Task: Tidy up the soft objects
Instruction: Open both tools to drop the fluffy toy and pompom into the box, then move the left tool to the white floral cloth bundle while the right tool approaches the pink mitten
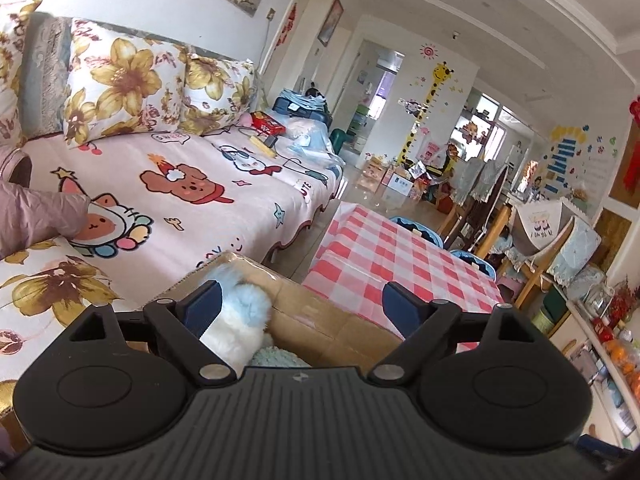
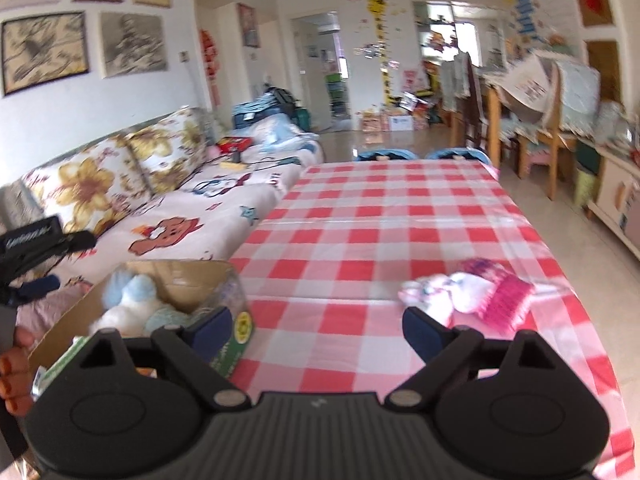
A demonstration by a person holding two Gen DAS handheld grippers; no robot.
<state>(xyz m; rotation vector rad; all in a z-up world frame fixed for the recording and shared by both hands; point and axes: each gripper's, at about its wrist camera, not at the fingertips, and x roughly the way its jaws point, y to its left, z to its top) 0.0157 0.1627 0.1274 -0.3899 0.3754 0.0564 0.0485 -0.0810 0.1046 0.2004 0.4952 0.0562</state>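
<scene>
Nearest the left wrist lens: left gripper [image 1: 301, 304], fingers wide apart, nothing between them, hovering over the open cardboard box [image 1: 320, 316]. Left blue fingertip [image 1: 206, 303] overlaps the pale blue-and-white plush toy [image 1: 244, 320] in that view — cannot tell whether it touches. Plush lies inside the box against its left wall, with a teal fuzzy item [image 1: 276, 358] beside it, lower in the box. Box stands at the near left corner of the table with the red-and-white checked cloth [image 1: 400, 256]; sofa with cartoon-print cover [image 1: 192, 196] runs just beyond the box, floral cushions [image 1: 124, 84] along its back, a mauve padded garment [image 1: 36, 216] at its left end. Right gripper [image 2: 316, 328] is likewise spread open and empty, held above the near part of the cloth. Pink-and-white plush with a magenta knitted part [image 2: 476, 294] lies on the cloth just beyond the right fingertip [image 2: 420, 328] — apart from it, though the view is blurred. From the right wrist camera the box sits at left, with green printed sides, both plush items visible inside. Two blue chair backs [image 2: 384, 155] show at the far table edge.
</scene>
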